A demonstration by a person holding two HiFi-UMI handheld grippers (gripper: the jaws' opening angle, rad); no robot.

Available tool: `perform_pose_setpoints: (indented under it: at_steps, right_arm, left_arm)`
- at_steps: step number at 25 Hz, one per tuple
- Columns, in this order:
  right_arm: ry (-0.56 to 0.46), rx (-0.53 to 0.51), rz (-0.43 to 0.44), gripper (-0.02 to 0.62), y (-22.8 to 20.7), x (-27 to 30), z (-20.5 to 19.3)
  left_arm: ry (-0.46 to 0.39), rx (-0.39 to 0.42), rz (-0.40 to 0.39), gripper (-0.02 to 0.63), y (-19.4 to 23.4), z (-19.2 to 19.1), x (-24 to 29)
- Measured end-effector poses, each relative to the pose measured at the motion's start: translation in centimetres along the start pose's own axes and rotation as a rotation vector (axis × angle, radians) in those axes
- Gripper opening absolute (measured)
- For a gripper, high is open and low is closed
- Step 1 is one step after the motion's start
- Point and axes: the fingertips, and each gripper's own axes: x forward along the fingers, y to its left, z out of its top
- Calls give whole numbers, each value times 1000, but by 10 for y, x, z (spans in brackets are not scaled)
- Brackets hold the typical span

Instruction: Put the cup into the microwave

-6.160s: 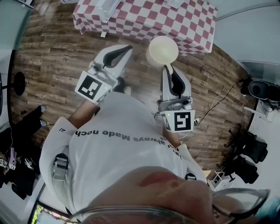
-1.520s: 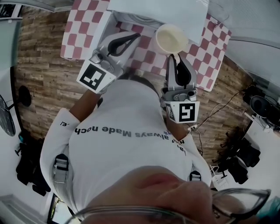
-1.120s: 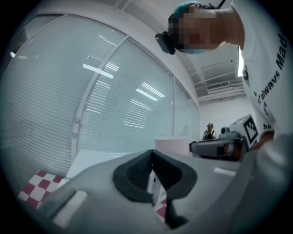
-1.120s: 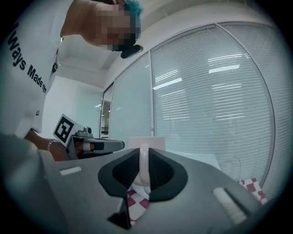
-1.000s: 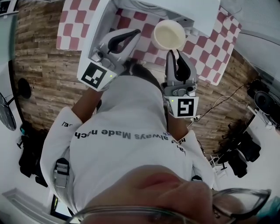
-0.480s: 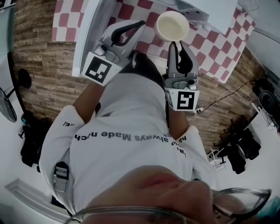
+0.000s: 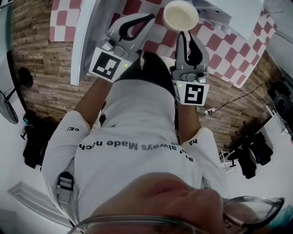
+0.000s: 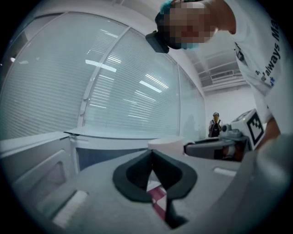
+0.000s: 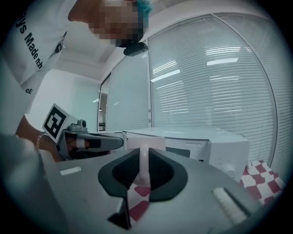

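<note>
The step in hand appears to be the carry: the cup [image 7: 181, 15] is held in the air over the red-and-white checked cloth [image 7: 231, 43], just in front of the white microwave [image 7: 231, 10], and is not yet inside it. The right gripper [image 7: 183, 33] has its jaws clamped on the cup's thin handle, which the right gripper view shows as a white strip pinched between the dark pads, with the cup body just beyond. The left gripper [image 7: 145, 19] has its jaws pressed together with nothing between them; it hangs beside the cup, close to a long white panel [image 7: 82, 43] that looks like the microwave's door swung open. The next move probably calls for pushing the cup forward through the opening while keeping it level, then setting it down before the jaws let go; a grip on the handle alone could let the cup swing. Seen from above, the cup looks empty, a plain pale inside. The microwave's inside is not shown.
</note>
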Motion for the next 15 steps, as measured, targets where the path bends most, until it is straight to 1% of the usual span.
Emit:
perform_pose_setpoints:
  at_steps: [3, 8, 15]
  right_arm:
    - [9, -8, -2, 38, -5, 13, -15]
    - [25, 1, -13, 38, -16, 32, -38]
    - [28, 2, -30, 40, -34, 58, -59]
  left_arm:
    - [-1, -6, 5, 3, 7, -10, 10]
    - [-17, -8, 39, 3, 19, -22, 26]
    - [-4, -19, 68, 3, 37, -47, 44]
